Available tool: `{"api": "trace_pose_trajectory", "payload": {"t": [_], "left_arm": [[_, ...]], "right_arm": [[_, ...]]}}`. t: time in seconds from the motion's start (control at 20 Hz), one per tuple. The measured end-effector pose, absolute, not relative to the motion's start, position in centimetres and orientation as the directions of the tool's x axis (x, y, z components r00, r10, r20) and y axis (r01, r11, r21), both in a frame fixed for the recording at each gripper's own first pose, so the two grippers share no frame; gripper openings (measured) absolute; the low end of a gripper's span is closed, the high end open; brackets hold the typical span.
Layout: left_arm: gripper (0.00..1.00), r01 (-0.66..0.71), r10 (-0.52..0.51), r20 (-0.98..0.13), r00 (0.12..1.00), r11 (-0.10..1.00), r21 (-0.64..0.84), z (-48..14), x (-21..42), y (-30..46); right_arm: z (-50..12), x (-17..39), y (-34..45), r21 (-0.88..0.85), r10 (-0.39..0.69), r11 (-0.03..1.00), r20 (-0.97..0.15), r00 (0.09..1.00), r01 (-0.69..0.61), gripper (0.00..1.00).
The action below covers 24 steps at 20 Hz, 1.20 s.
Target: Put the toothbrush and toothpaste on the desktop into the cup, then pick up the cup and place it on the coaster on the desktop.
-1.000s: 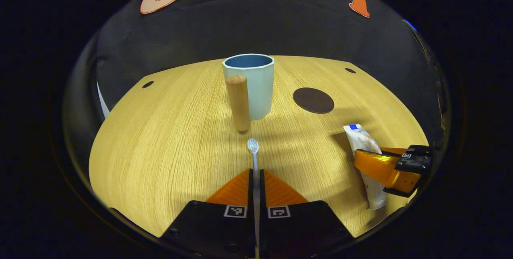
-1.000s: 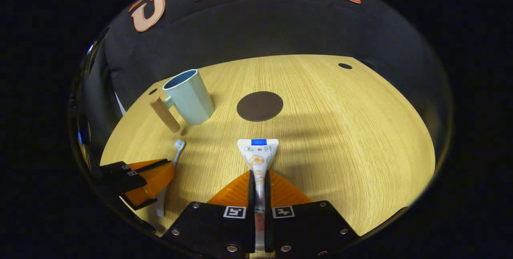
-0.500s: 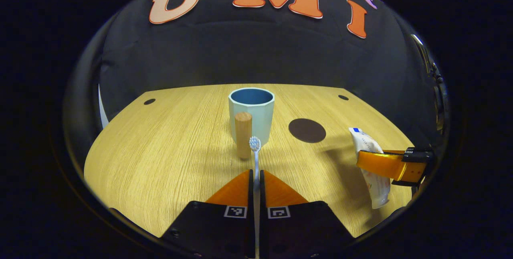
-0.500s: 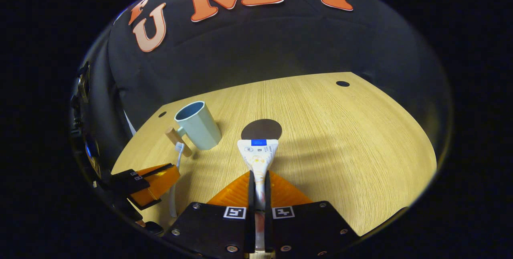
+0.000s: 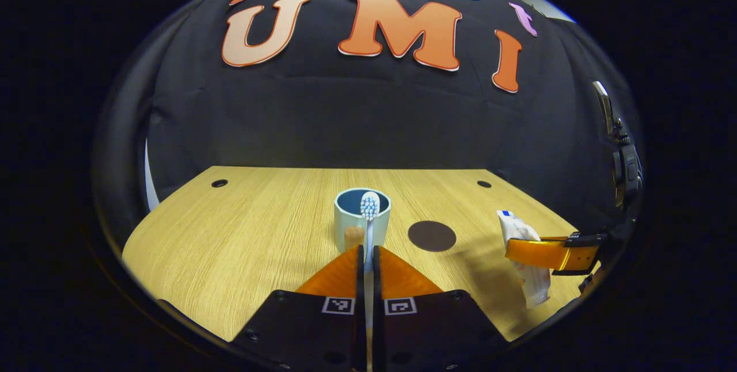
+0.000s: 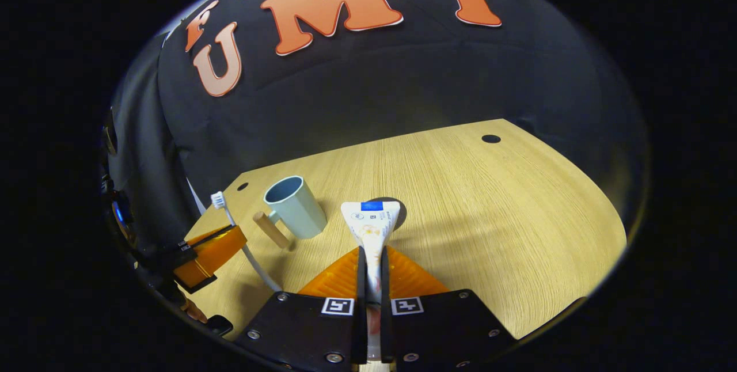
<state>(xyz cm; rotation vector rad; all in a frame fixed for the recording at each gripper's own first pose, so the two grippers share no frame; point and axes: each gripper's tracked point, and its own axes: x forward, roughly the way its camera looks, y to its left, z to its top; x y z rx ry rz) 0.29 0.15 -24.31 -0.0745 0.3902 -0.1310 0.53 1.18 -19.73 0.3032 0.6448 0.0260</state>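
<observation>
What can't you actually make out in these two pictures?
- Coaster: in the right gripper view the held toothpaste covers most of it.
- Toothbrush handle: in the left gripper view it runs down between the left gripper fingers, so its lower end is hidden.
- Cup handle: the same fingers cover its lower part.
- Toothpaste cap end: hidden between the right gripper fingers.

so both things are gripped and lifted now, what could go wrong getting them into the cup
1. The left gripper holds the toothbrush low on its thin handle, so the long free end may swing and miss the cup.
2. The cup is narrow; the toothpaste in the right gripper could catch its rim and tip it.
3. The wooden handle sticks out towards both grippers and could get knocked, shoving the cup away from the coaster.
</observation>
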Motion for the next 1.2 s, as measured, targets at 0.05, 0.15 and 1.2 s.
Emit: {"api": "trace_pose_trajectory", "payload": {"t": [0.05, 0.15, 1.2], "left_arm": [[0.04, 0.115, -0.144, -0.358, 0.922, 0.988, -0.102, -24.0, 0.2, 0.1], [0.04, 0.119, -0.148, -0.325, 0.934, 0.987, -0.106, -23.0, 0.4, 0.1], [0.04, 0.155, -0.169, -0.107, 0.980, 0.980, -0.125, -12.5, 8.2, 1.0]], "right_arm": [[-19.5, 0.7, 1.2, 0.286, 0.119, 0.956, -0.582, 0.804, 0.065, 0.10], [-19.0, 0.9, 1.1, 0.285, 0.117, 0.956, -0.570, 0.813, 0.063, 0.10], [-12.3, 6.2, 0.2, 0.283, 0.111, 0.959, -0.413, 0.904, 0.012, 0.09]]}}
